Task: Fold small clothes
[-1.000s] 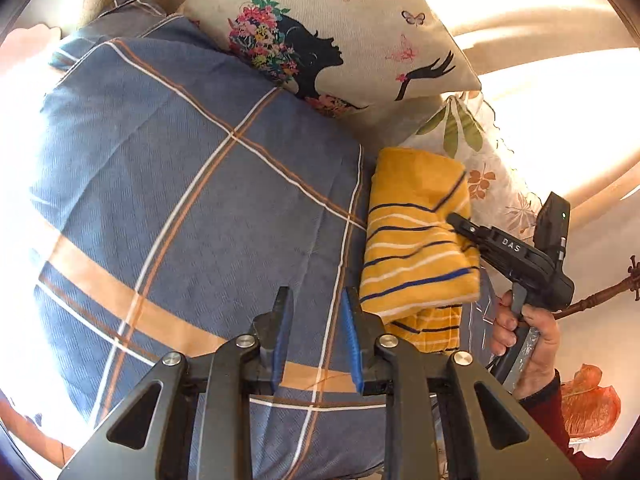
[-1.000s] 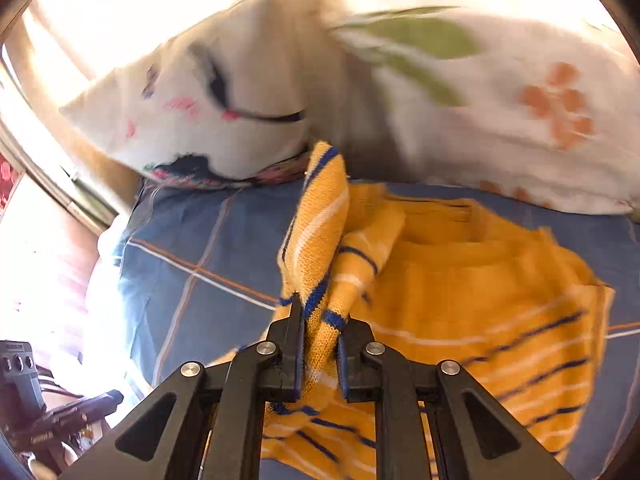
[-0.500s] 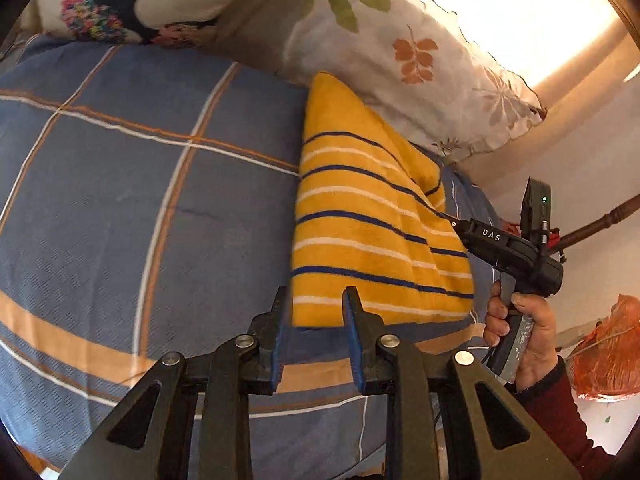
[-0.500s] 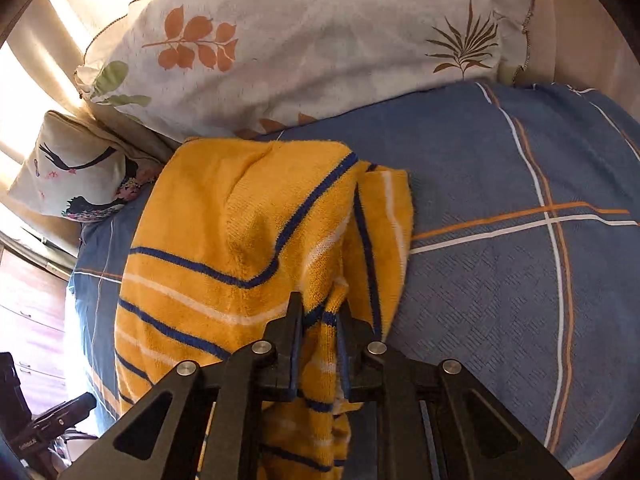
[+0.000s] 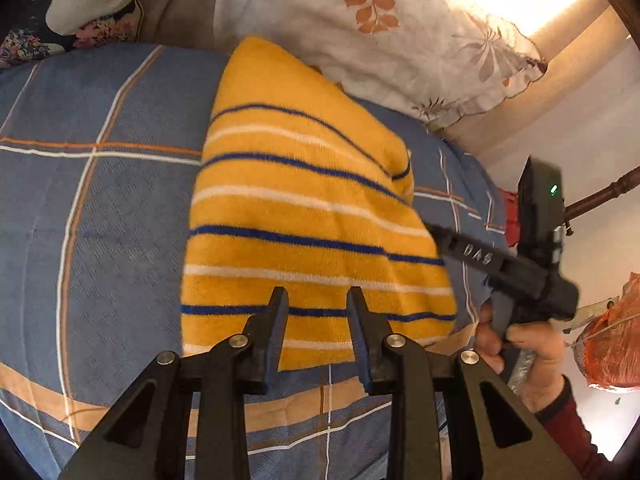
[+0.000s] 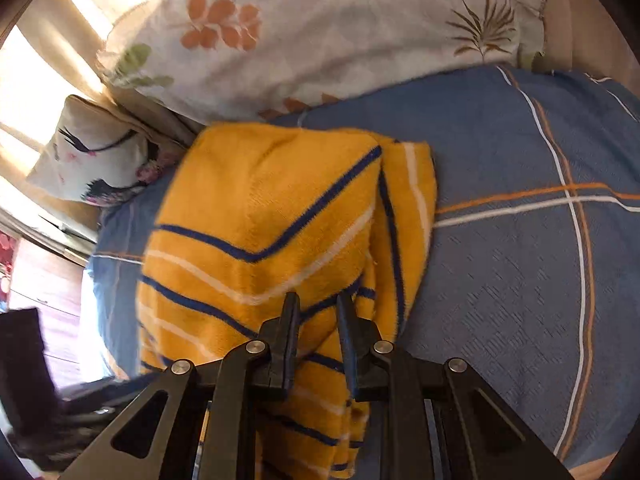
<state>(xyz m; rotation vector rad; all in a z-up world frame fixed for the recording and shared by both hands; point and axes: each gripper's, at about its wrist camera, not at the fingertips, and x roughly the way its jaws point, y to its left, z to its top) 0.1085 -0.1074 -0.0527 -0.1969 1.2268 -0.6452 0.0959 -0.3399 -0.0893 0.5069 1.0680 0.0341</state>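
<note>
A yellow garment with blue and white stripes (image 5: 304, 216) lies folded over on the blue checked bed cover (image 5: 100, 220). My left gripper (image 5: 318, 300) is open and empty, just above the garment's near edge. My right gripper (image 6: 318, 304) has its jaws a little apart with a raised fold of the garment (image 6: 280, 220) between them; the cloth looks loose in the gap. The right gripper also shows in the left wrist view (image 5: 436, 232) at the garment's right edge, held by a hand.
A white pillow with orange leaves (image 5: 380, 32) lies behind the garment, also in the right wrist view (image 6: 320, 28). A butterfly-print cushion (image 6: 92, 156) sits at the back left. An orange bag (image 5: 608, 340) hangs beyond the bed's right edge.
My left gripper has moved right and forward over the garment's near edge. My right gripper has laid the raised fold down across the garment and its jaws have spread a little.
</note>
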